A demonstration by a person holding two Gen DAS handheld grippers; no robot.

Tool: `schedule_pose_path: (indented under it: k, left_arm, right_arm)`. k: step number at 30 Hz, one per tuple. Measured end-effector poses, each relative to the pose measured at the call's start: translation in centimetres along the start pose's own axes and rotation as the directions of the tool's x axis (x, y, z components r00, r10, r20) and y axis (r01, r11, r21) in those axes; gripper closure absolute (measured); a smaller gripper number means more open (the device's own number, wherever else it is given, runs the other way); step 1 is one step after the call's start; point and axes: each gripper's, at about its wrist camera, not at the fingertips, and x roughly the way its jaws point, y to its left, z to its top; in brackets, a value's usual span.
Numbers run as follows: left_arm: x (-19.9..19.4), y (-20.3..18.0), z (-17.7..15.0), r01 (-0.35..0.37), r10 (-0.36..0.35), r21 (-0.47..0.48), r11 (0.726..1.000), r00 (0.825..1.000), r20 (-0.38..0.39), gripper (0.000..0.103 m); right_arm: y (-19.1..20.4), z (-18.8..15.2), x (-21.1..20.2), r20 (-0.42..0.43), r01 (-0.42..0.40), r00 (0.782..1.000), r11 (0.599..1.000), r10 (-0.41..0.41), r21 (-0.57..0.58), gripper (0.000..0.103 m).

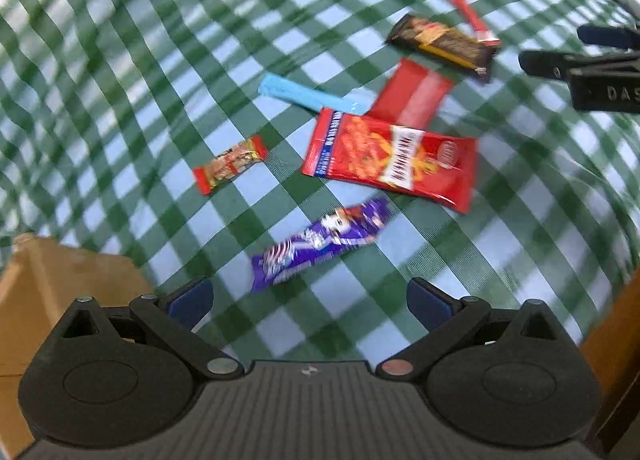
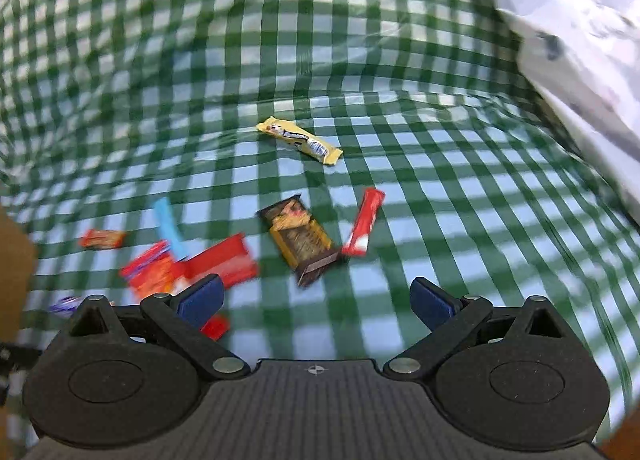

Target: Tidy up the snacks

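While snacks lie scattered on the checked tablecloth (image 1: 120,60), the left gripper (image 1: 310,300) hangs just short of the purple bar (image 1: 320,244) beside the large red packet (image 1: 390,158), fingers spread wide and empty like the right gripper's (image 2: 316,300), and should straddle it squarely before closing.

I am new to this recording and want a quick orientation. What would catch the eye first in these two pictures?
First, the green and white checked tablecloth that fills both views. On it lie scattered snack packets: the large red crinkled snack bag in the middle of the left wrist view, with the purple wrapped bar just in front of the open left gripper. In the right wrist view, the yellow wrapped bar lies apart, farther away.
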Motion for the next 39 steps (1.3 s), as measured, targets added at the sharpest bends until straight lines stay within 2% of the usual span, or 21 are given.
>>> schedule_pose_path:
  k: [3, 7, 11, 14, 15, 16, 17, 18, 19, 20, 23, 26, 30, 34, 39]
  left_arm:
    - [2.8, 0.6, 1.7, 0.005, -0.005, -0.006, 1.0, 1.0, -0.026, 0.0]
    - [5.9, 1.0, 3.2, 0.02, -0.019, 0.011, 1.0, 0.997, -0.075, 0.0]
    - [7.7, 1.4, 3.6, 0.046, -0.045, 0.01, 0.999, 0.993, -0.106, 0.0]
    - [7.9, 2.1, 3.4, 0.071, -0.072, -0.017, 0.997, 0.992, -0.102, 0.0]
    - [7.7, 2.3, 3.2, 0.074, -0.076, -0.021, 0.997, 0.993, -0.093, 0.006]
    - [7.4, 2.5, 3.0, 0.084, -0.086, -0.028, 0.996, 0.993, -0.076, 0.013]
    - [6.9, 2.7, 2.8, 0.113, -0.115, -0.043, 0.993, 0.992, -0.06, 0.036]
    - [6.5, 2.9, 2.7, 0.138, -0.141, -0.058, 0.989, 0.989, -0.052, 0.069]
    - [6.1, 3.0, 2.5, 0.161, -0.165, -0.076, 0.984, 0.985, -0.05, 0.083]
    - [5.8, 3.1, 2.2, 0.172, -0.177, -0.096, 0.98, 0.983, -0.048, 0.087]
    - [4.3, 3.3, 1.2, 0.186, -0.19, -0.13, 0.974, 0.982, -0.015, 0.09]
    - [1.7, 3.6, 0.2, 0.199, -0.196, -0.154, 0.968, 0.98, 0.033, 0.09]
    - [-1.6, 3.8, -1.0, 0.239, -0.23, -0.217, 0.947, 0.971, 0.067, 0.09]
    - [-5.2, 3.9, -2.4, 0.248, -0.225, -0.277, 0.928, 0.968, 0.112, 0.09]
    - [-10.1, 4.0, -6.2, 0.247, -0.208, -0.333, 0.91, 0.967, 0.149, 0.09]
  right_arm:
    - [0.3, 1.1, 4.1, 0.005, -0.014, 1.0, 0.995, 0.015, -0.099, 0.004]
    - [1.5, 1.5, 9.0, -0.015, -0.012, 1.0, 0.964, 0.008, -0.266, 0.004]
    - [1.6, 1.5, 12.7, -0.08, -0.044, 0.997, 0.95, 0.02, -0.308, 0.005]
    - [1.4, 1.9, 13.4, -0.064, -0.078, 0.996, 0.96, 0.063, -0.271, 0.004]
    - [1.4, 1.9, 13.4, -0.059, -0.086, 0.996, 0.96, 0.073, -0.267, 0.008]
    - [1.5, 1.9, 13.3, -0.059, -0.117, 0.993, 0.957, 0.104, -0.266, 0.024]
    - [1.6, 1.9, 13.1, -0.06, -0.138, 0.99, 0.955, 0.127, -0.262, 0.031]
    - [1.7, 1.9, 12.8, -0.054, -0.135, 0.991, 0.952, 0.125, -0.275, 0.048]
    - [2.0, 1.7, 12.5, -0.052, -0.132, 0.991, 0.946, 0.122, -0.295, 0.062]
    - [2.2, 1.6, 12.3, -0.061, -0.13, 0.991, 0.947, 0.117, -0.294, 0.062]
    - [1.9, 1.2, 10.8, -0.08, -0.132, 0.99, 0.968, 0.117, -0.212, 0.062]
    - [1.5, 0.1, 8.0, -0.036, -0.109, 0.994, 0.984, 0.105, -0.139, 0.062]
    - [0.9, -1.5, 3.5, 0.023, -0.057, 0.998, 0.997, 0.058, -0.046, 0.062]
    - [2.1, -3.3, -1.4, 0.089, 0.027, 0.996, 0.997, -0.02, -0.075, 0.062]
    - [4.0, -5.3, -8.4, 0.149, -0.011, 0.989, 1.0, 0.012, -0.014, 0.062]
